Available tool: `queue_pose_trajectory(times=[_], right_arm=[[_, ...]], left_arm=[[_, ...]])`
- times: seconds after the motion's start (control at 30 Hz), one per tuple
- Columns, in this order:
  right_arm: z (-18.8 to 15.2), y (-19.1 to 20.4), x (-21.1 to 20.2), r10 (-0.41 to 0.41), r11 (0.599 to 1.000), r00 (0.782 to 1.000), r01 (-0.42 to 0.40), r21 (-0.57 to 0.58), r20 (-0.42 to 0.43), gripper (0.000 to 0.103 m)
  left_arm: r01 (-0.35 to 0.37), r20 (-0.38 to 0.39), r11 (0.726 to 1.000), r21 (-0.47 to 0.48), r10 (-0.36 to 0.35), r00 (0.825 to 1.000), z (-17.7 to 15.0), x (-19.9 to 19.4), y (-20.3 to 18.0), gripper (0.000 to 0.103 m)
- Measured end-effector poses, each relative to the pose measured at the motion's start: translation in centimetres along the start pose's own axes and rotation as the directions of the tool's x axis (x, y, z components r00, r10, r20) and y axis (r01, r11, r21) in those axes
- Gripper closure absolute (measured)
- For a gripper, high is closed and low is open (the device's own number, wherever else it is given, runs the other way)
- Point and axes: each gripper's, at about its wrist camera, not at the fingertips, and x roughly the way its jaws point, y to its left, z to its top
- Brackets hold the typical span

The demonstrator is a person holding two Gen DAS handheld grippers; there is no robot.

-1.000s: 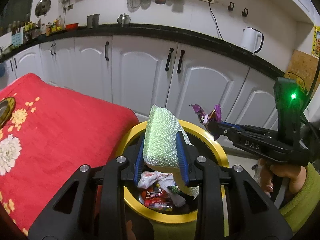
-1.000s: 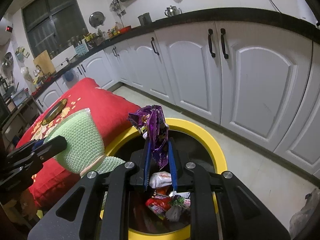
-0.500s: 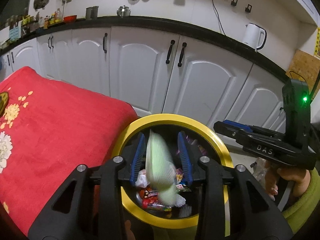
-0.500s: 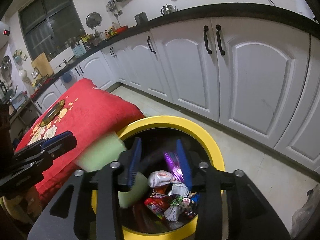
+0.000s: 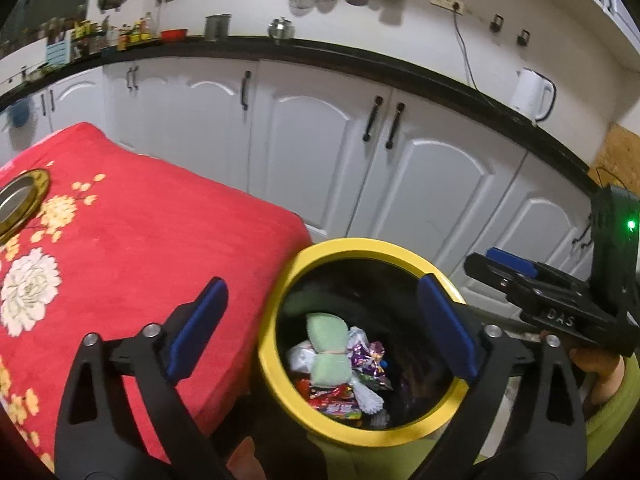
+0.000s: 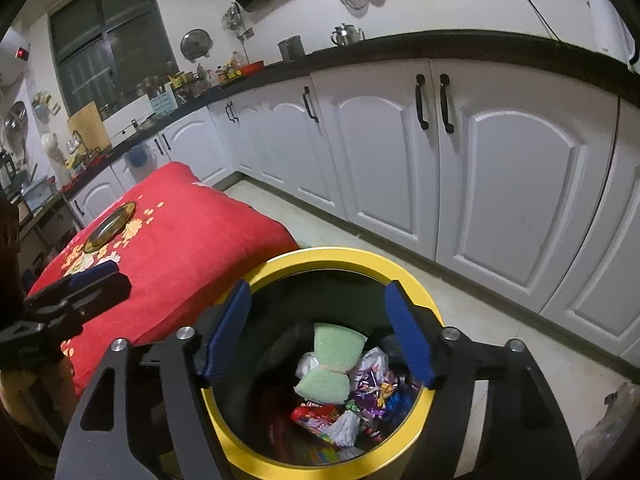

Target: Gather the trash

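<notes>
Where wrappers pile, green foam net point(image 6: 331, 362), pinched mid-length.

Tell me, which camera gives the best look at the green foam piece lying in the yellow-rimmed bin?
The right wrist view. There the green foam piece lies near the middle of the picture, sharp, on top of the wrappers in the bin. The left wrist view shows the same foam too, but blurrier and further to one side.

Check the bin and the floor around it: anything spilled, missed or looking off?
Nothing stands out. The green foam net and purple wrapper lie inside the yellow-rimmed bin on the other trash. Both the left gripper and right gripper are open and empty.
</notes>
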Motion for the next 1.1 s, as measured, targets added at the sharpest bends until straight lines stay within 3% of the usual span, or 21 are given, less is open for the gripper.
queue_pose_trajectory(times=[0.37, 0.6, 0.93, 1.1], right_arm=[[0.6, 5.2, -1.3, 0.042, 0.995, 0.999, -0.039, -0.093, 0.024, 0.015], [0.6, 9.2, -2.1, 0.12, 0.982, 0.991, -0.111, -0.155, 0.051, 0.008], [-0.1, 13.8, -3.1, 0.211, 0.965, 0.973, -0.193, -0.176, 0.092, 0.006], [-0.9, 15.8, -3.9, 0.192, 0.965, 0.968, -0.157, -0.208, 0.16, 0.006]], left_arm=[[-0.093, 0.052, 0.993, -0.073, 0.097, 0.994, 0.8, -4.4, 4.3, 0.011], [-0.171, 0.088, 0.982, -0.086, 0.178, 0.98, 0.2, -7.7, 6.2, 0.011], [-0.28, 0.146, 0.95, -0.138, 0.299, 0.943, -1.7, -12.5, 9.2, 0.011], [-0.317, 0.188, 0.941, -0.12, 0.335, 0.923, -2.8, -14.9, 9.6, 0.011]])
